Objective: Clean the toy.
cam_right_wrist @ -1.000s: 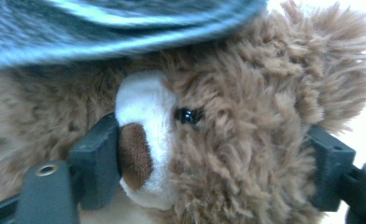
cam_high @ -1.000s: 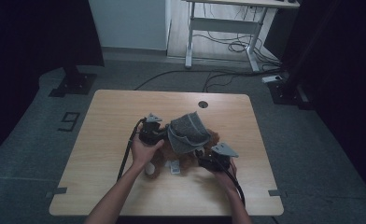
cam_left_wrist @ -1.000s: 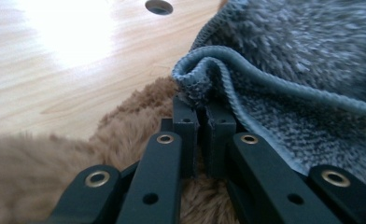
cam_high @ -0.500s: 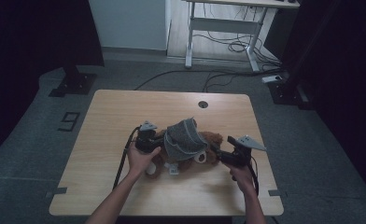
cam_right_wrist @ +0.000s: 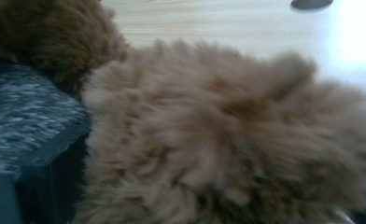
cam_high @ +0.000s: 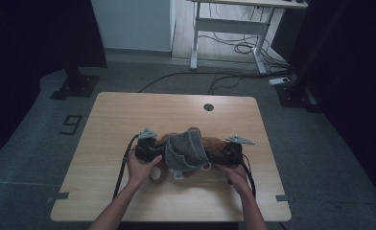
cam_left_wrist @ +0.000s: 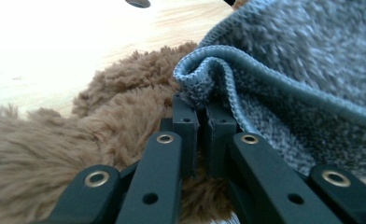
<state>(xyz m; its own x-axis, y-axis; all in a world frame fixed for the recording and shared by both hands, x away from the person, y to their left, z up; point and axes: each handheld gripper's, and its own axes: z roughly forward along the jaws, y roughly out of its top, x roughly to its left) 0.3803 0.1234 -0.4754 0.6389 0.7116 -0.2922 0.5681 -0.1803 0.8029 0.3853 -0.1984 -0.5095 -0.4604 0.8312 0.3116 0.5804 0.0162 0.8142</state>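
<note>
Brown plush toy (cam_high: 215,146) lies near the middle of the wooden table (cam_high: 128,115), toward the person's side, with a grey knitted garment (cam_high: 186,151) draped over its middle. Brown fur sticks out on both sides of the grey knit, and a pale foot or paw shows at the near edge.

Left gripper (cam_left_wrist: 202,109), seen in its own view: jaws pressed together on the rolled hem of the grey knitted garment, pinching the edge tight. Brown fur sits just beside and under the jaws, touching them. In the high view the left gripper (cam_high: 147,148) sits at the toy's left side, the left hand (cam_high: 140,167) wrapped around it, cable trailing back along the forearm.

Right gripper (cam_high: 231,153) sits at the toy's right side, the right hand (cam_high: 236,175) behind it. Its jaws have just been opening and stand wide. In the right gripper view one black jaw shows at the lower left, against the grey knit, with the blurred fur mass between the jaws; whether the pads press on it, cannot tell.

Farther off: round cable hole (cam_high: 208,107) in the tabletop, then a white desk frame (cam_high: 224,33) with loose cables on the grey floor (cam_high: 47,139).
</note>
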